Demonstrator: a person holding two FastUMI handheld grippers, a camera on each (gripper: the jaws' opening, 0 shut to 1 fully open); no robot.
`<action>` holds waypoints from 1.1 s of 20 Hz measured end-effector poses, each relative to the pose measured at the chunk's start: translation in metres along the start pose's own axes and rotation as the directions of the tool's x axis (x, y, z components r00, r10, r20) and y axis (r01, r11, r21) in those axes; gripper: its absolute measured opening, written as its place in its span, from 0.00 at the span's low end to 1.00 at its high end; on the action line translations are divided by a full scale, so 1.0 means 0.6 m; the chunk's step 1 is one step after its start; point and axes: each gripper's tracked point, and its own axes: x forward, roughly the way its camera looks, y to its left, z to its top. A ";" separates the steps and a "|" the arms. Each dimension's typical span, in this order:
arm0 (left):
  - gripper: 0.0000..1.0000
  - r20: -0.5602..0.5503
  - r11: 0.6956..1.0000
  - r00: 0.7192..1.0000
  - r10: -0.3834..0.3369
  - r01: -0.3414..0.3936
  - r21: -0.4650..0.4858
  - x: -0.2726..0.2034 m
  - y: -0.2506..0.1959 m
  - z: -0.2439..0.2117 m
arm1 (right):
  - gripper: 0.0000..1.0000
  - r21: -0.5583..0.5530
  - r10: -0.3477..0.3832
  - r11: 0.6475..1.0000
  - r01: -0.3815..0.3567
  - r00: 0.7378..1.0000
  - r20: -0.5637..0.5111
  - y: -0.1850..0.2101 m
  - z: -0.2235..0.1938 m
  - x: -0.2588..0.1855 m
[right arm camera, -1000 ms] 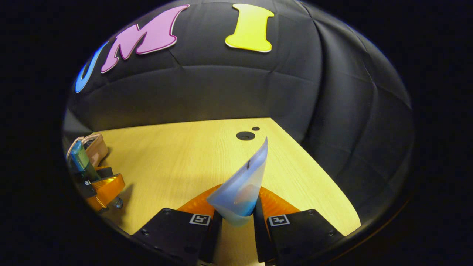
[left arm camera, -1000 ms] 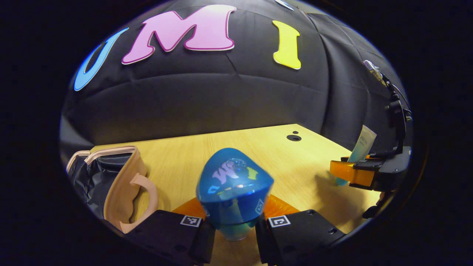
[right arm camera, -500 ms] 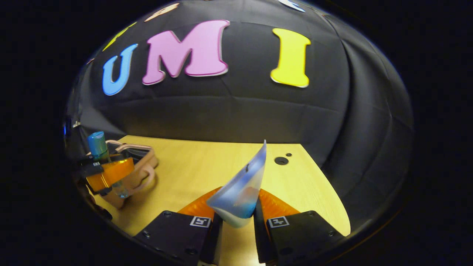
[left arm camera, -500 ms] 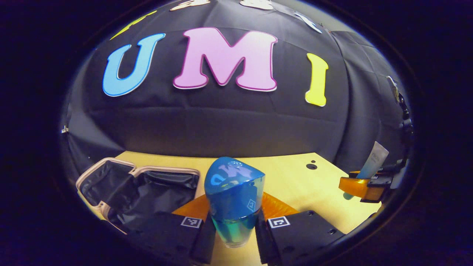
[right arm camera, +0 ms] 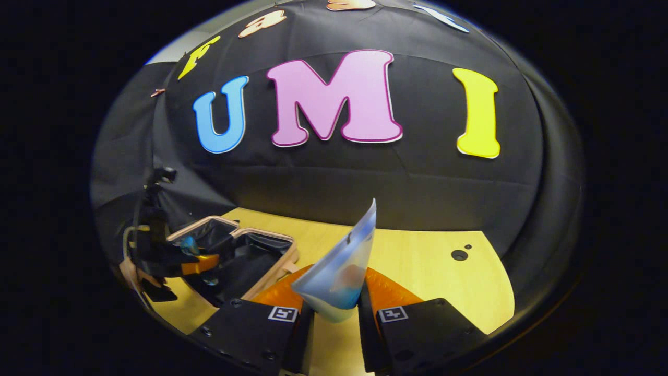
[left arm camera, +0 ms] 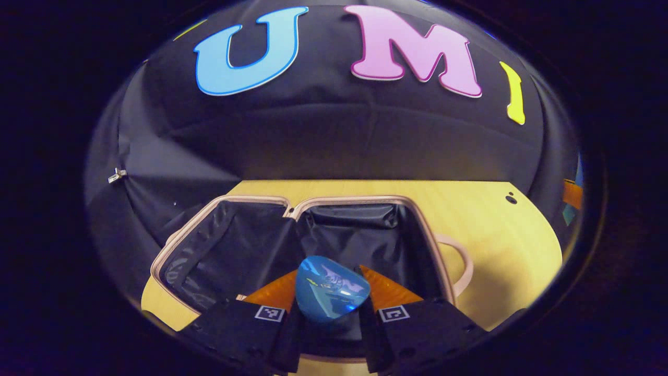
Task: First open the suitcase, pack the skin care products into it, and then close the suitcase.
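The pink suitcase lies open on the wooden table, both black-lined halves facing up. My left gripper is shut on a blue-capped bottle and hangs over the right half of the case. In the right gripper view, my right gripper is shut on a pale blue squeeze tube that stands up between its fingers, over the table to the right of the suitcase. The left gripper shows there too, at the far left above the open case, with the bottle in it.
The wooden table stretches right of the case, with a small round hole near the back edge; the same hole shows in the right gripper view. The case's handle sticks out toward the right. Black cloth walls close the back.
My left gripper swung left with the bottle, from beside the case to above its open right half, and tilted downward. My right gripper followed leftward with the tube, bringing the suitcase into its view.
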 end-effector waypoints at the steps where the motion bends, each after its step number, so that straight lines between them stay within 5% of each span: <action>1: 0.53 -0.011 1.000 1.000 0.001 -0.001 0.015 0.013 0.008 0.003 | 0.41 -0.002 0.011 1.000 -0.011 1.000 -0.006 0.007 -0.001 -0.004; 5: 0.46 -0.062 0.992 0.998 -0.022 0.030 0.119 0.070 -0.005 0.039 | 0.41 0.008 0.016 1.000 -0.016 1.000 -0.020 0.019 -0.002 -0.017; 8: 0.50 -0.139 0.981 0.990 -0.010 0.036 0.190 0.136 -0.013 0.037 | 0.44 0.012 0.000 1.000 0.000 1.000 -0.012 0.014 0.006 -0.015; 11: 0.49 -0.202 0.968 0.979 0.005 0.047 0.248 0.170 -0.022 0.016 | 0.35 0.018 -0.009 1.000 0.010 1.000 -0.018 0.021 0.008 -0.007; 14: 0.53 -0.254 0.970 0.967 0.023 0.040 0.239 0.183 -0.019 -0.013 | 0.41 0.018 -0.001 1.000 0.002 0.999 -0.040 0.042 0.006 0.008; 16: 0.51 -0.206 0.980 0.978 0.023 0.019 0.197 0.183 -0.010 0.000 | 0.35 0.036 0.006 0.999 -0.004 0.999 -0.038 0.063 0.016 0.015; 17: 0.52 -0.163 0.984 0.986 0.019 0.010 0.179 0.174 -0.009 0.016 | 0.41 0.031 0.011 0.999 -0.010 0.999 -0.031 0.075 0.023 0.023; 18: 0.59 -0.112 0.987 0.994 0.008 0.010 0.159 0.162 -0.003 0.044 | 0.41 0.020 0.018 1.000 -0.017 0.999 -0.034 0.086 0.029 0.031; 19: 0.87 -0.065 0.991 0.998 0.010 -0.001 0.135 0.144 0.009 0.065 | 0.41 0.013 0.028 1.000 -0.027 0.999 -0.040 0.100 0.030 0.039; 22: 0.94 0.123 0.996 0.991 0.052 -0.060 0.063 0.032 0.066 0.153 | 0.41 0.062 0.049 0.997 -0.044 0.996 -0.074 0.154 0.028 0.064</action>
